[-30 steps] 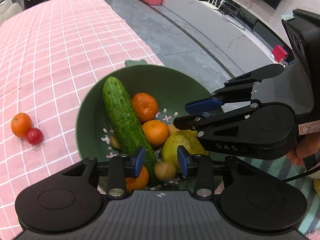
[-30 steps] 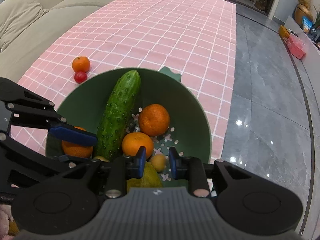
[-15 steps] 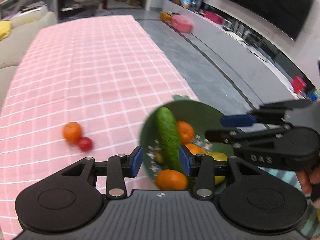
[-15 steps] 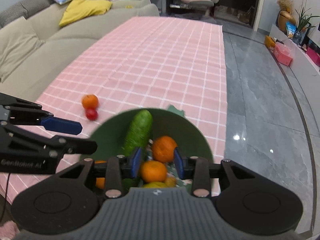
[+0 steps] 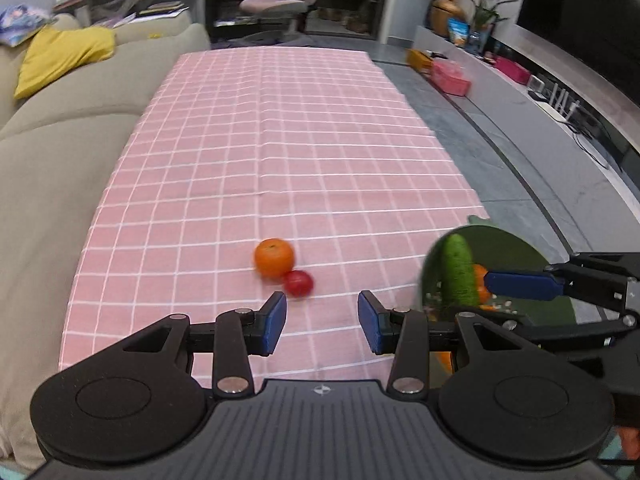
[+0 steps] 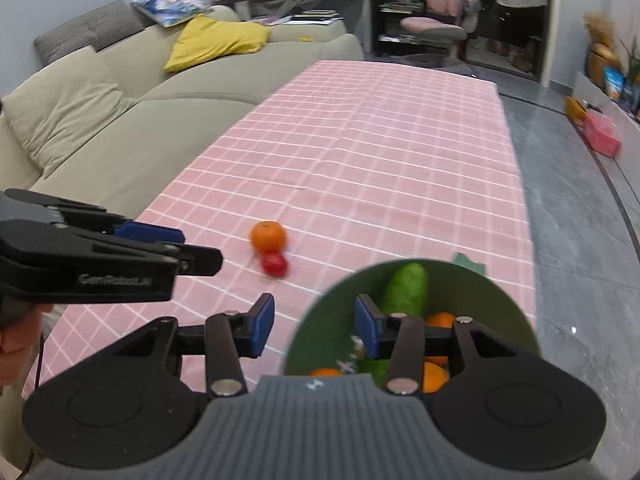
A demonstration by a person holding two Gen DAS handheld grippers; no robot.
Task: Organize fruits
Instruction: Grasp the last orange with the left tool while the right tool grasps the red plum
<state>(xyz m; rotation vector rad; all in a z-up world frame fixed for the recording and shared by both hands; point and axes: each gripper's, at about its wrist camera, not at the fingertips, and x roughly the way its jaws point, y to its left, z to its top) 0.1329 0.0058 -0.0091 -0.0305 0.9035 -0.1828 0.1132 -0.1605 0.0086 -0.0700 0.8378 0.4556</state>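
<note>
A green bowl (image 6: 508, 304) sits at the near right edge of the pink checked tablecloth (image 5: 280, 140). It holds a cucumber (image 6: 404, 290), several oranges (image 6: 440, 320) and more that is hidden. The bowl (image 5: 516, 256) and cucumber (image 5: 458, 274) also show in the left wrist view. A loose orange (image 5: 273, 258) and a red tomato (image 5: 298, 283) touch each other on the cloth; they also show in the right wrist view as the orange (image 6: 268, 236) and tomato (image 6: 274, 264). My left gripper (image 5: 322, 322) is open and empty, just short of the tomato. My right gripper (image 6: 314, 326) is open and empty at the bowl's left rim.
A beige sofa (image 6: 100, 120) with a yellow cushion (image 6: 218, 40) runs along the table's left side. Grey floor (image 6: 580, 220) lies to the right past the table edge. A pink chair (image 5: 276, 4) and shelves stand beyond the far end.
Both grippers have pulled back and up from over the bowl and opened wider. The left one has swung left toward the loose orange and tomato.
</note>
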